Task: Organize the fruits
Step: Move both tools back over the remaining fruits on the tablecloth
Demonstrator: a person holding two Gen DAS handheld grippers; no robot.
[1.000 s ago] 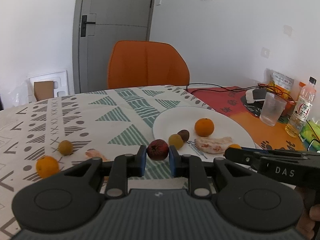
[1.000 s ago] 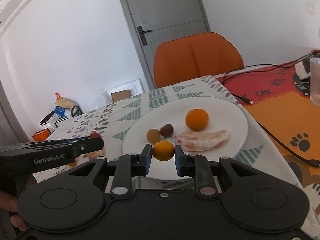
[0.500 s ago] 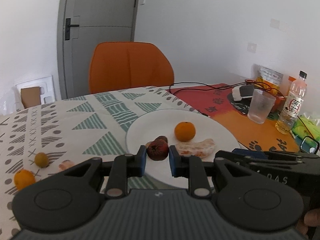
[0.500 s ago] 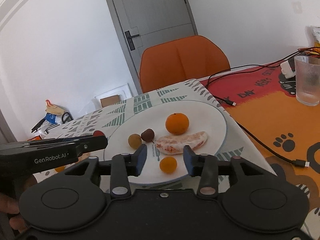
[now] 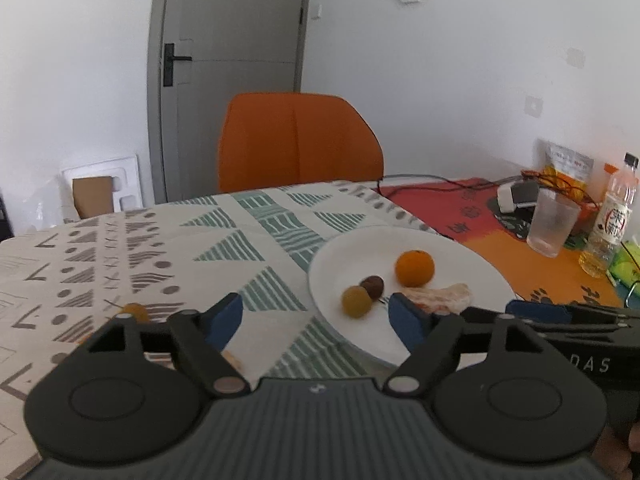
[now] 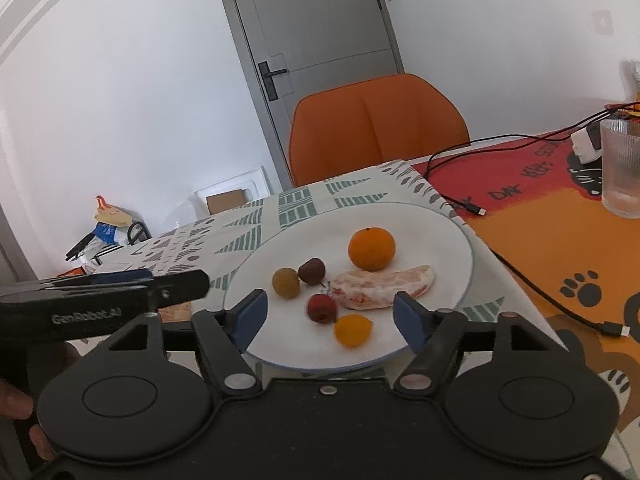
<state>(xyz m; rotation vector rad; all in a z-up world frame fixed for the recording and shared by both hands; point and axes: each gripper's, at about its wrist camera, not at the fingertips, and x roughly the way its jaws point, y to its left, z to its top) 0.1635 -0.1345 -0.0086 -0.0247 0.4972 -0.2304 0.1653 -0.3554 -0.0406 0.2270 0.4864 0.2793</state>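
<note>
A white plate (image 6: 432,236) lies on the patterned tablecloth and holds an orange (image 6: 371,249), a peeled citrus piece (image 6: 384,287), an olive-brown fruit (image 6: 286,283), a dark brown fruit (image 6: 312,271), a red fruit (image 6: 321,308) and a small orange fruit (image 6: 352,330). My right gripper (image 6: 326,316) is open and empty over the plate's near edge. My left gripper (image 5: 316,320) is open and empty at the plate's (image 5: 360,252) left edge. A small yellow fruit (image 5: 136,312) lies on the cloth left of it.
An orange chair (image 5: 298,146) stands behind the table. A glass (image 5: 554,222), a bottle (image 5: 610,220), a charger and cables (image 6: 520,272) sit on the orange-red mat at right. The left gripper's side (image 6: 100,306) shows in the right wrist view.
Both grippers opened. The left let go of the red fruit, which now lies on the plate. The right let go of the small orange fruit onto the plate and drew back.
</note>
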